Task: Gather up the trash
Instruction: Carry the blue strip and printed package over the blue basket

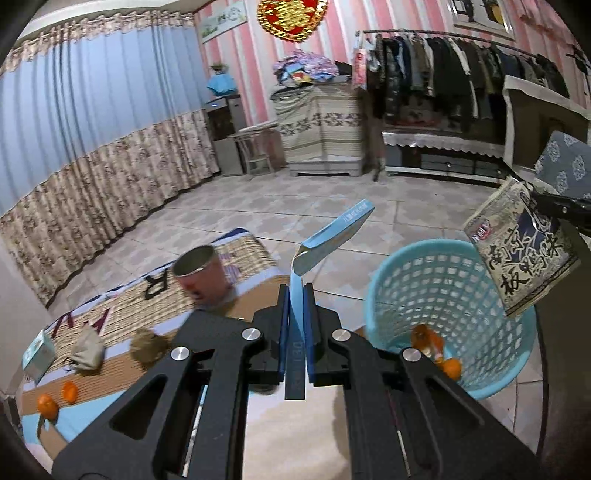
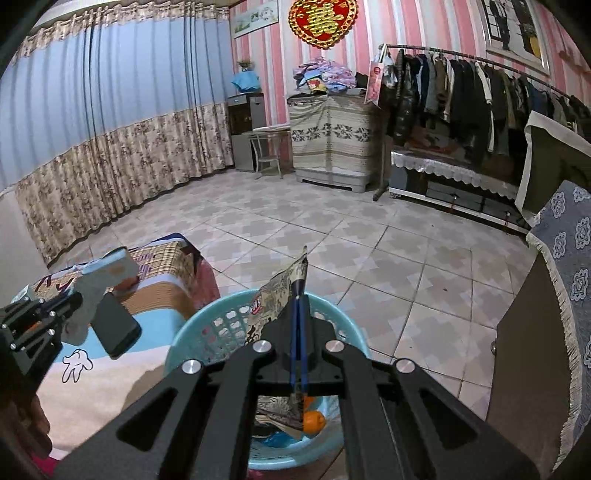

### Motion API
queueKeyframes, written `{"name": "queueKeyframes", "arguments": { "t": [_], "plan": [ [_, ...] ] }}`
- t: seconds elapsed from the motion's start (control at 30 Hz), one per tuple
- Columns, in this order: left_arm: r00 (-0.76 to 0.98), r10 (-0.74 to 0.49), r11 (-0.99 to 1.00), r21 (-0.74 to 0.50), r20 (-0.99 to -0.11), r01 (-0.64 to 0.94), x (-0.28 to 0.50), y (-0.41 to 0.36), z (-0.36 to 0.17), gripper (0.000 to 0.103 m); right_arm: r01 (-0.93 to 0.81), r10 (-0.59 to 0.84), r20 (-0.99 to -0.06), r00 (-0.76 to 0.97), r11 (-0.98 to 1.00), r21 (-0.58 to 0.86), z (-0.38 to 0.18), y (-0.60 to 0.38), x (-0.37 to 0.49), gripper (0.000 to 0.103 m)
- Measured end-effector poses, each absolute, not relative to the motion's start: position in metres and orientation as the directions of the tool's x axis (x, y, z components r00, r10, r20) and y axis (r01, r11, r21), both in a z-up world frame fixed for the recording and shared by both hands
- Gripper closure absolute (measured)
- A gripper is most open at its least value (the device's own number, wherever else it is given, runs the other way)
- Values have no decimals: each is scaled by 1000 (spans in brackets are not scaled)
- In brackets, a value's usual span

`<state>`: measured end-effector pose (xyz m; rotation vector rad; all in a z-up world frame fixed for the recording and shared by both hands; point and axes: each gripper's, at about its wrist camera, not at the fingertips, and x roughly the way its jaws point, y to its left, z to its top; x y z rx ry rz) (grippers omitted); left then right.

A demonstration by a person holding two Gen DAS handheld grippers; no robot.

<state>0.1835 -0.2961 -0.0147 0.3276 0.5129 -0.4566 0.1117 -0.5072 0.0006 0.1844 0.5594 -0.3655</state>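
Left gripper (image 1: 296, 295) clenched on a flattened blue carton (image 1: 328, 236), jaws pinching its lower flap, the rest angled up and right over the floor. Right gripper (image 2: 300, 295) clamped on a printed snack bag (image 2: 275, 299), jaws closed flat on the foil directly above the blue basket (image 2: 184, 332).

Only in the left wrist view: a metal-rimmed pink cup (image 1: 202, 275) lying tilted on the bed (image 1: 229, 247), two crumpled wads (image 1: 88, 349), a small teal box (image 1: 38, 352) at the bed's left edge, two orange peel pieces (image 1: 55, 398) near the front. Same view also with the basket's mesh wall (image 1: 424, 288) and orange scraps at its bottom, the snack bag hanging at its far right rim.

Only in the right wrist view: left gripper from the side, far left, with the carton seen as a pale slab and a dark phone-like slab (image 2: 116, 326) below it; an orange and a wrapper deep in the basket.

Bed covered in a patterned blanket with a cartoon glove print. Beyond: tiled floor (image 2: 369, 251), blue and floral curtains (image 2: 92, 110), pink striped wall, a red heart ornament (image 2: 323, 20), a clothes rack (image 2: 480, 96) full of dark coats, a draped cabinet
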Motion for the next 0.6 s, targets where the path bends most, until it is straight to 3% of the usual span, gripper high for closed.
{"name": "queueKeyframes", "arguments": {
  "t": [0.6],
  "plan": [
    [694,-402,768,193,-597,611,183,-380,-45,97,428,-302,-580,757,899,89,-22,-542,113,101]
  ]
}}
